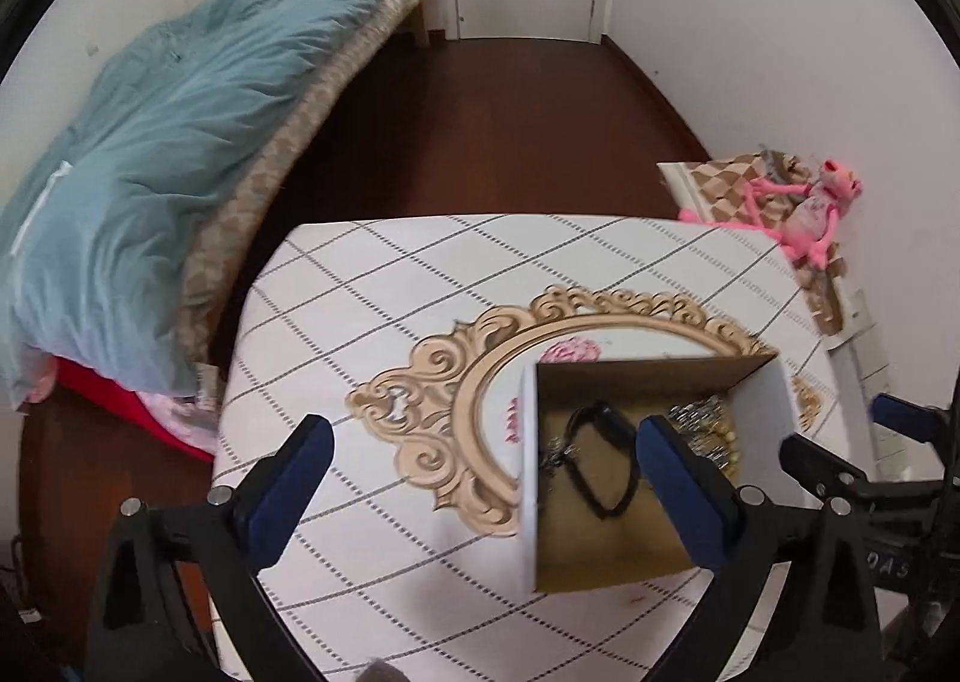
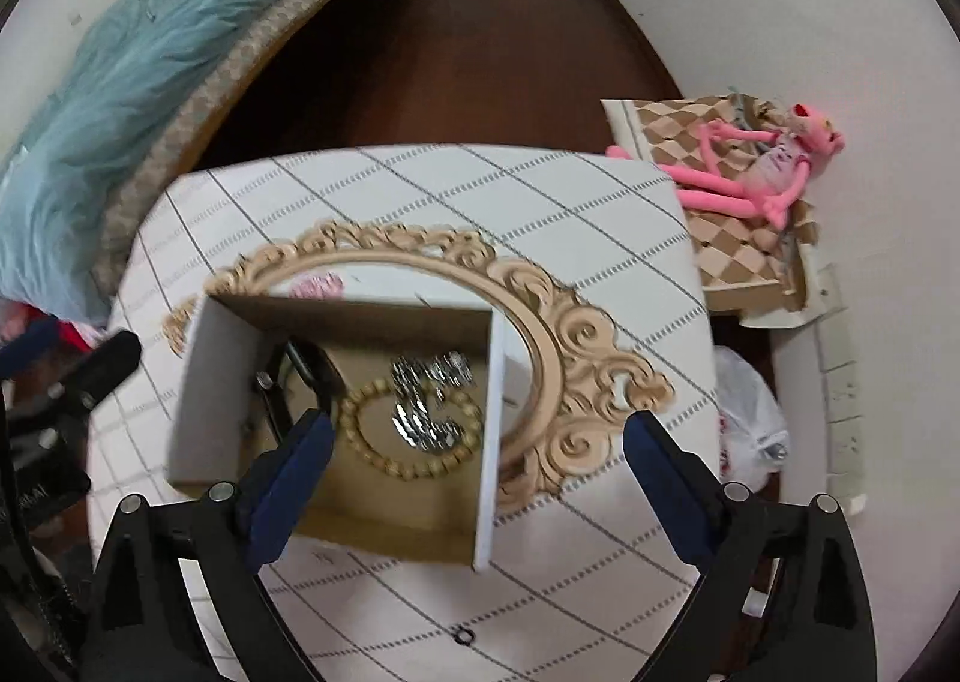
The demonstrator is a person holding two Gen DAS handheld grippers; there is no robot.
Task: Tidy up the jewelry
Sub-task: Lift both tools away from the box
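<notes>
One open cardboard box [image 2: 198,382] sits on the tabletop [image 2: 540,214], centre-left in the right wrist view and lower right in the left wrist view. Inside it lie three pieces: a beige bead bracelet [image 2: 414,466] laid in a ring, a glittery silver chain piece [image 2: 429,400] resting on and inside that ring, and a black band [image 1: 600,466] curled in a loop toward the box's left side. One small dark ring [image 2: 462,634] lies on the tabletop below the box, near the bottom of the right wrist view.

Two claws show. The left claw [image 1: 483,493] is spread wide, gripping nothing. The right claw [image 2: 477,487] is likewise spread wide and bare.
</notes>
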